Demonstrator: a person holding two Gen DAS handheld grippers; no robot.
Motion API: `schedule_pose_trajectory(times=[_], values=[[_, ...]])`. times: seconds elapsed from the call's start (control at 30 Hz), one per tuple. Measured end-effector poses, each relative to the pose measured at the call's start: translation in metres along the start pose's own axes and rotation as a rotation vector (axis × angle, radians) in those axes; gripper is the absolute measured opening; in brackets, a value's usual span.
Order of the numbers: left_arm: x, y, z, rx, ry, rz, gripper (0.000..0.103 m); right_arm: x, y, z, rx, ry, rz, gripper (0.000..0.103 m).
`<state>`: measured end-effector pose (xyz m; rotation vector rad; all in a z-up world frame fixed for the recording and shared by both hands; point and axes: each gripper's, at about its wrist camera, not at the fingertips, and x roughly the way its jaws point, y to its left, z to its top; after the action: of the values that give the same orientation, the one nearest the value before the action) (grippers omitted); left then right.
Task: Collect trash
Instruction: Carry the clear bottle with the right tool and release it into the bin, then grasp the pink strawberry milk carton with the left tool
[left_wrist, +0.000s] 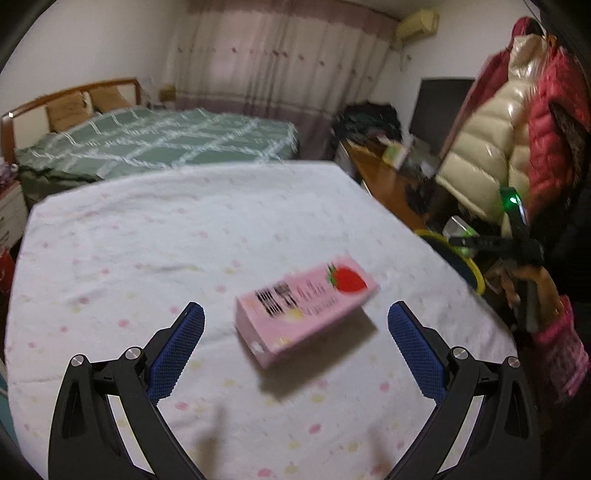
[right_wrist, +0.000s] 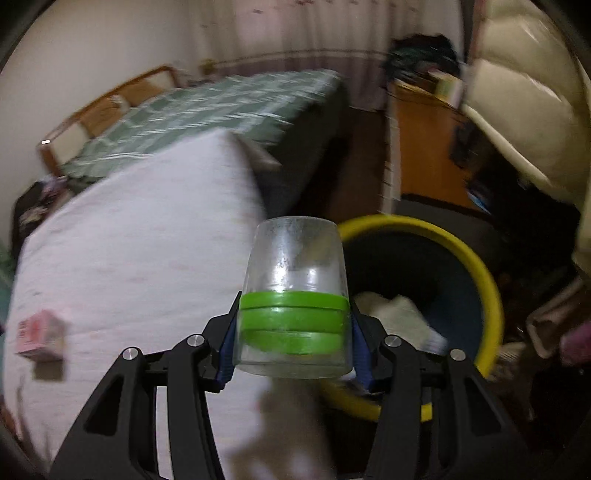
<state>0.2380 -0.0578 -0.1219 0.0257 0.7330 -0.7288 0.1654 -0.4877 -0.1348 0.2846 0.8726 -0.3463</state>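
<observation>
Right wrist view shows my right gripper (right_wrist: 291, 332) jaws clenched on the light, slippery plastic cup (right_wrist: 293, 288) at its green band, while the stiff pink carton (left_wrist: 306, 308) lies ahead between my left gripper (left_wrist: 295, 347) released jaws on the desk (left_wrist: 147, 240).

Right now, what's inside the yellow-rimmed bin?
The bin holds crumpled whitish paper; its near part is hidden behind the cup in the right gripper.
</observation>
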Motion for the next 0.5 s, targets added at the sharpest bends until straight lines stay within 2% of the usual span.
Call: schedule_pose_trajectory(times=[0.1, 0.3, 0.4, 0.5], values=[[0.014, -0.005, -0.008, 0.003, 0.067, -0.014, 0.098, 0.021, -0.038, -0.008, 0.059, 0.056, -0.047, 0.048], [0.037, -0.016, -0.013, 0.02, 0.147, -0.041, 0.098, 0.057, -0.067, -0.025, 0.117, 0.141, -0.083, 0.048], [0.041, -0.026, -0.015, 0.029, 0.162, -0.051, 0.098, 0.061, -0.074, -0.027, 0.13, 0.147, -0.087, 0.05], [0.044, -0.039, -0.016, 0.03, 0.178, -0.099, 0.098, 0.057, -0.076, -0.027, 0.124, 0.13, -0.092, 0.053]])
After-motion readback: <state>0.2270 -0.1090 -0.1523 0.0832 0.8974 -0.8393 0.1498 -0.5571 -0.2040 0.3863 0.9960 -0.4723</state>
